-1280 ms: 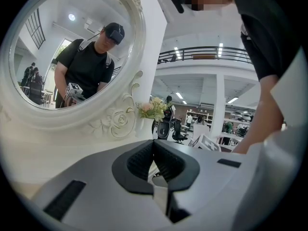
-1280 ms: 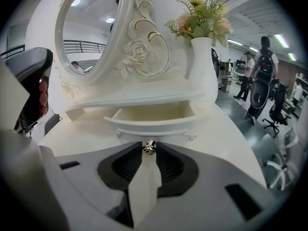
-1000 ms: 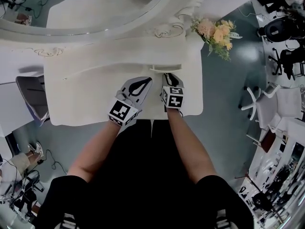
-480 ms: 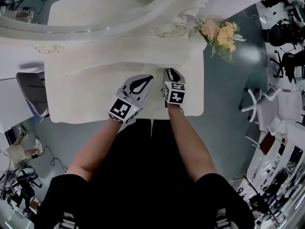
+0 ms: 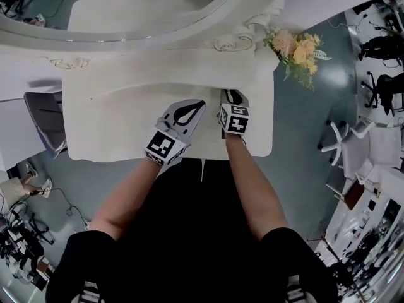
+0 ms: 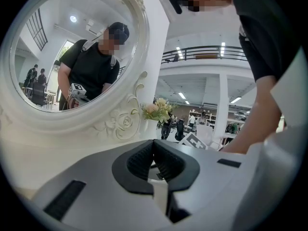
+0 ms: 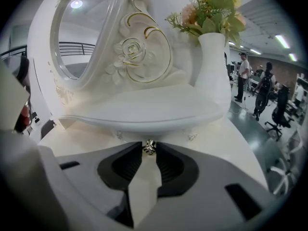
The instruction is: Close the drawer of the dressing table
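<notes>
Right gripper [image 7: 149,152] clamped on the drawer [image 7: 169,132] knob [image 7: 149,147].
Drawer front runs left to right across mid-frame, facing the camera; left gripper [image 6: 154,149] jaws together, empty.

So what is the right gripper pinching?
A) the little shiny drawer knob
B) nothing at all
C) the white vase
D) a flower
A: in the right gripper view, the right gripper has its jaw tips closed on the small metal drawer knob, while the vase and its flowers stand farther back on the table.
</notes>
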